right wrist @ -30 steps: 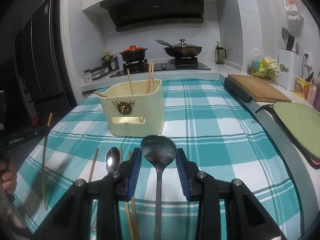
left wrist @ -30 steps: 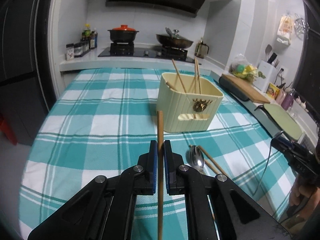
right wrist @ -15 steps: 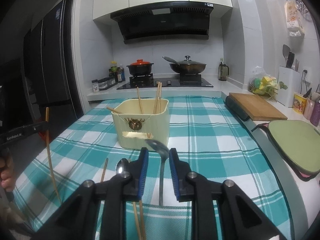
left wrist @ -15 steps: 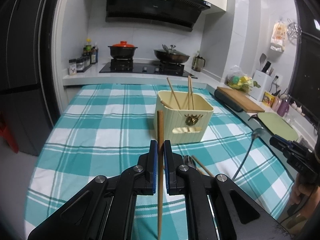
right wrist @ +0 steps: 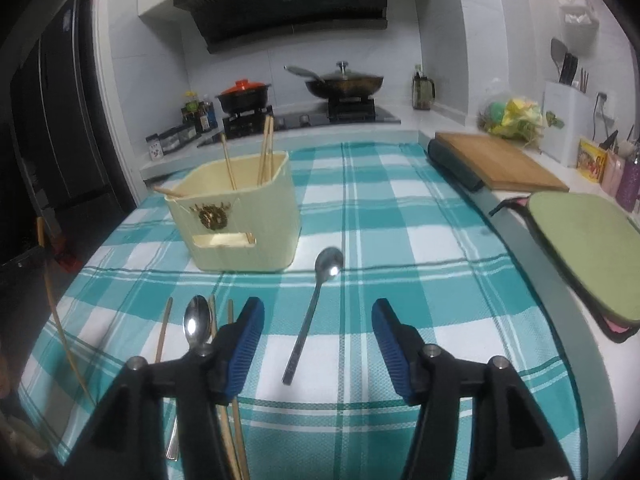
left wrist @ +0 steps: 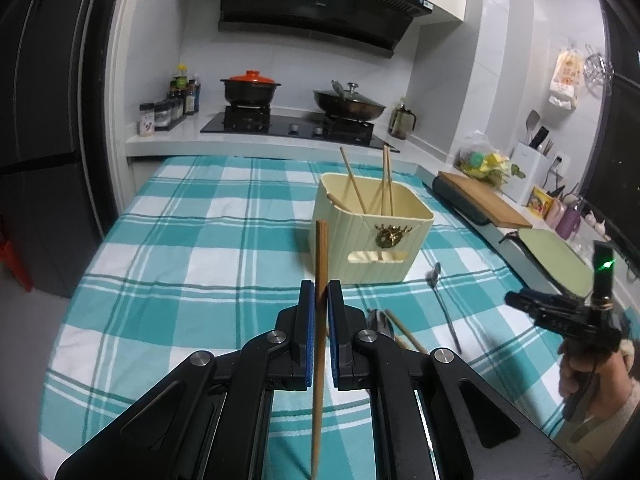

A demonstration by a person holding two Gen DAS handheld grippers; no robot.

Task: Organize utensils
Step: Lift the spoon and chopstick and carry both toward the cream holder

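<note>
While my left gripper (left wrist: 319, 312) pinches a stiff, light wooden chopstick (left wrist: 320, 276) mid-length short of the cream holder (left wrist: 370, 240), my right gripper (right wrist: 318, 344) is opening, empty, over the slick steel spoon (right wrist: 316, 304) lying on the cloth; I'd grab its thin handle.

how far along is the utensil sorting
Done: several chopsticks stand in the cream holder. In hand: the left gripper clamps one chopstick. The right gripper is opening, nothing between its pads. Left: the long spoon, another spoon and loose chopsticks lie on the cloth.
</note>
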